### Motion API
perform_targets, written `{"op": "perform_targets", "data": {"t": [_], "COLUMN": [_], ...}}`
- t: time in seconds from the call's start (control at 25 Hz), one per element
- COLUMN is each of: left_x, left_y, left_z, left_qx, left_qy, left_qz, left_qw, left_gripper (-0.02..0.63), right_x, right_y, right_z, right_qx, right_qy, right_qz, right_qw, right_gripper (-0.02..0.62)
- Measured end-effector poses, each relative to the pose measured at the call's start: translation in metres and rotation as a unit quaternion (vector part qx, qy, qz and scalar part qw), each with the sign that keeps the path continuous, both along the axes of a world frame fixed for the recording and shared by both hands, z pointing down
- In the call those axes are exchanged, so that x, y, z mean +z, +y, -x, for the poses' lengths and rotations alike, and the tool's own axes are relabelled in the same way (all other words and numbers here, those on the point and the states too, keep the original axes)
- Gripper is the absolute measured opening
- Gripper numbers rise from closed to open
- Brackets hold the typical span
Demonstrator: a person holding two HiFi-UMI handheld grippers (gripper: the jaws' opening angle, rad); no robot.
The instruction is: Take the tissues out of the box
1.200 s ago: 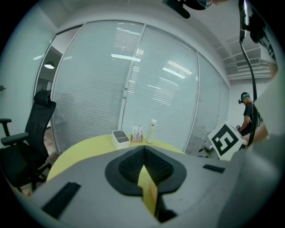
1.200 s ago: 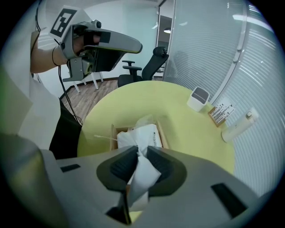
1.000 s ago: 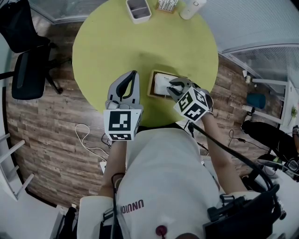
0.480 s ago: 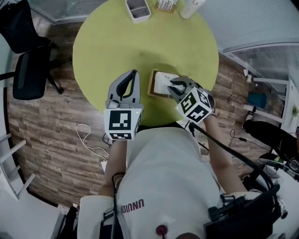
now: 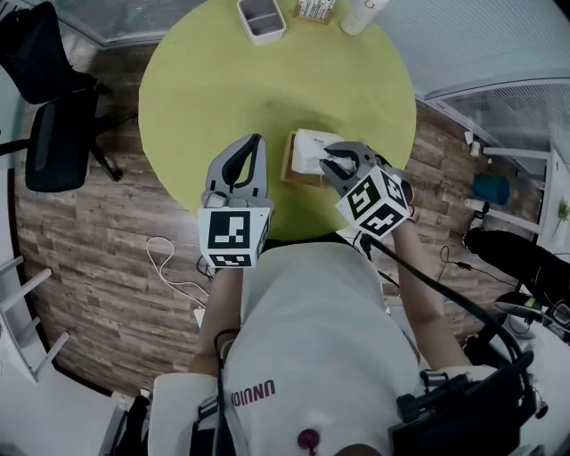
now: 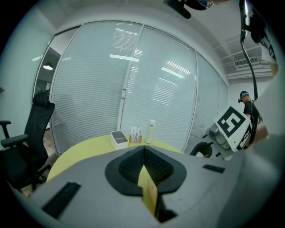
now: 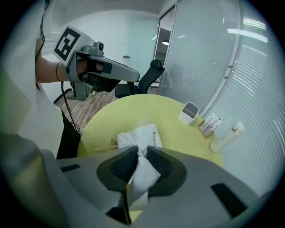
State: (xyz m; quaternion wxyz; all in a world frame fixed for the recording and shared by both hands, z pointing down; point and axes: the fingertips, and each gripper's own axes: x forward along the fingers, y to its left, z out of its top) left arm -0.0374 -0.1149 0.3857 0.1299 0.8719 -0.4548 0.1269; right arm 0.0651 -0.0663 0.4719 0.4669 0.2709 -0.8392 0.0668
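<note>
On the round yellow-green table (image 5: pixel 223 80) a shallow wooden box (image 5: pixel 293 169) lies near the front edge. A white tissue pack (image 5: pixel 311 148) is lifted partly out of it. My right gripper (image 5: pixel 336 161) is shut on a pinched fold of the tissue (image 7: pixel 143 173), and the pack (image 7: pixel 141 135) hangs just beyond the jaws of the right gripper (image 7: pixel 138 153). My left gripper (image 5: pixel 255 145) hovers left of the box, shut and empty. In the left gripper view the left gripper (image 6: pixel 143 153) has its pads together.
At the table's far edge stand a grey tray (image 5: pixel 261 18), a small card holder (image 5: pixel 316 9) and a white bottle (image 5: pixel 363 13). A black office chair (image 5: pixel 53 134) is at the left on the wood floor, and cables (image 5: pixel 169 267) lie near my feet.
The right gripper has pulled slightly back and up, and the white tissue pack has risen further out of the box. The left gripper has stayed put.
</note>
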Motion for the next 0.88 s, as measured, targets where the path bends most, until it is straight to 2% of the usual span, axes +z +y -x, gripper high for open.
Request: {"op": "perform_targets", "data": {"t": [0.4, 0.88], "left_x": [-0.001, -0.002], "left_y": [0.001, 0.002], "left_z": [0.0, -0.005], "left_qx": [0.0, 0.007], "left_qy": [-0.003, -0.006], "left_qz": [-0.002, -0.003], "left_qw": [1.0, 1.0], "left_gripper": [0.012, 0.012], "right_x": [-0.009, -0.02], "right_y": [-0.006, -0.013], "right_z": [-0.008, -0.021], "right_qx": [0.028, 0.085], "right_qy": [-0.005, -0.033], "right_qz": [-0.031, -0.061], "right_qw": [0.999, 0.994], "right_gripper": [0.075, 0.074]}}
